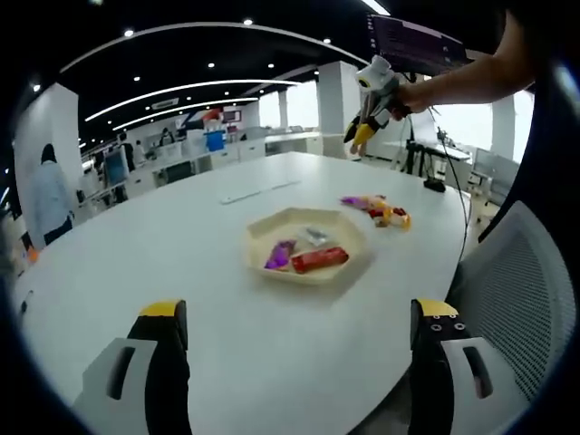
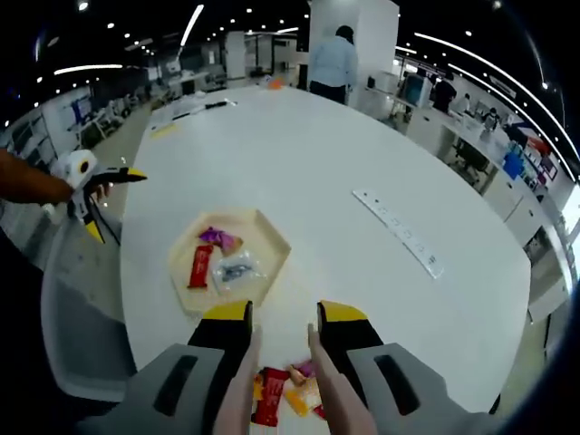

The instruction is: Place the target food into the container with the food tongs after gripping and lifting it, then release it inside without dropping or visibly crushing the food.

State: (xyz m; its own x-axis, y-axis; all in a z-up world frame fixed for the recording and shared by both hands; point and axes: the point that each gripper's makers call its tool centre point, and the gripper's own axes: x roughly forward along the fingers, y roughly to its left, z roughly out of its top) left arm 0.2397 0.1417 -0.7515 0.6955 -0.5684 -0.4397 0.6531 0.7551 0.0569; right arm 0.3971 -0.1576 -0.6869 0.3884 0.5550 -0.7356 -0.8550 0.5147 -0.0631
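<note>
- Tray [image 2: 272,237] on the white table [image 2: 381,154] already holds three packets: red [image 2: 200,265], purple [image 2: 217,238], clear [image 2: 237,268]
- More snack packets [image 2: 288,391] lie loose just beside the tray, under the right gripper [image 2: 283,328]; these look like what's left to move
- Right jaws close together on the tongs [image 2: 313,385], which hang above that pile; tong tips out of sight, grip on food unclear
- Left gripper [image 1: 294,333] jaws wide apart, empty, raised over the table
- Long white strip [image 2: 399,232] and a chair [image 1: 526,299] nearby; path to tray looks clear
</note>
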